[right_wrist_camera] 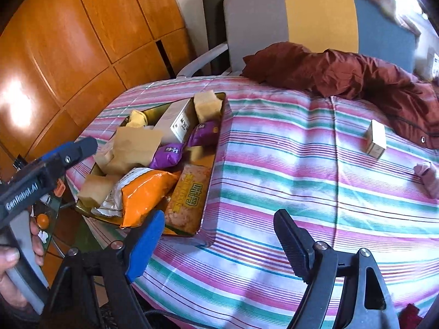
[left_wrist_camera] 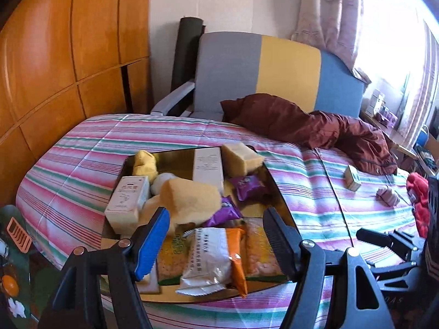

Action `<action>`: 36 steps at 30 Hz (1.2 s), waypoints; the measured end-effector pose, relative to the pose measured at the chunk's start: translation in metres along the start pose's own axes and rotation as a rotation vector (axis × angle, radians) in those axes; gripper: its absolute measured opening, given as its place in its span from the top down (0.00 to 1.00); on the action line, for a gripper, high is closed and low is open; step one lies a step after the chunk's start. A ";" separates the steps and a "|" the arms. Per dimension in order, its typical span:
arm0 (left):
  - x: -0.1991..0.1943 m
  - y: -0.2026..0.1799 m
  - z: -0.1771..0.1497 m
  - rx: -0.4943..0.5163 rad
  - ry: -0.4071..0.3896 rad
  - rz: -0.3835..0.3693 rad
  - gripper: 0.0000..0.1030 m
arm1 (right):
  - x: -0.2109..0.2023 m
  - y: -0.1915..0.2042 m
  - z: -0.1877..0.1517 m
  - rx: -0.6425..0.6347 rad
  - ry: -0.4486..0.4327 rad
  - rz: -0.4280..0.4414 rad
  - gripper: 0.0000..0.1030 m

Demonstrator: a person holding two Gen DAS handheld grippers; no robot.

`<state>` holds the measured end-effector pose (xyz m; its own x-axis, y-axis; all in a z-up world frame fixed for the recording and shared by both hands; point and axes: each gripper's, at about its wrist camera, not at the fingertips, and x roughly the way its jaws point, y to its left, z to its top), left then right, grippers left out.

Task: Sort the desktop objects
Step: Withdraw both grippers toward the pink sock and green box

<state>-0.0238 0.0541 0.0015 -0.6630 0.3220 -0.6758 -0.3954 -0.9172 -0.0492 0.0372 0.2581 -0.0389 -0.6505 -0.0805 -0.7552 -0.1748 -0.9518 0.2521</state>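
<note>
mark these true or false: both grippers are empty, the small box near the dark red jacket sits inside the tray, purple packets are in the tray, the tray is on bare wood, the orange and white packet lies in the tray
1. Left gripper and right gripper are empty: true.
2. The small box near the dark red jacket sits inside the tray: false, it stands on the striped bedcover, apart from the tray.
3. Purple packets are in the tray: true.
4. The tray is on bare wood: false, it rests on the striped bedcover.
5. The orange and white packet lies in the tray: true.

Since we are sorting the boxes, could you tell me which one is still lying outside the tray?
The small pale box alone on the striped bedspread, near the maroon jacket. The other boxes all sit inside the gold tray among the snack packets.
</note>
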 end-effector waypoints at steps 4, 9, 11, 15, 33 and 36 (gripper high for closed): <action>0.001 -0.010 -0.002 0.024 0.006 -0.015 0.30 | -0.007 -0.006 0.000 -0.001 -0.007 -0.008 0.20; 0.003 -0.025 0.001 0.062 0.007 -0.049 0.30 | -0.019 -0.028 0.005 0.024 -0.009 -0.018 0.20; 0.004 -0.031 0.002 0.074 0.010 -0.065 0.30 | -0.025 -0.041 0.008 0.044 -0.011 -0.021 0.20; 0.008 -0.045 0.004 0.090 0.024 -0.116 0.30 | -0.038 -0.072 0.014 0.088 -0.017 -0.066 0.19; 0.039 -0.101 -0.004 0.168 0.145 -0.267 0.24 | -0.086 -0.252 0.007 0.385 0.008 -0.302 0.16; 0.044 -0.110 -0.003 0.173 0.167 -0.286 0.24 | -0.084 -0.282 0.007 0.447 0.016 -0.350 0.16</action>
<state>-0.0074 0.1679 -0.0253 -0.4028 0.5040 -0.7640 -0.6610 -0.7376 -0.1380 0.1356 0.5357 -0.0423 -0.4870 0.2098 -0.8478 -0.6762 -0.7050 0.2139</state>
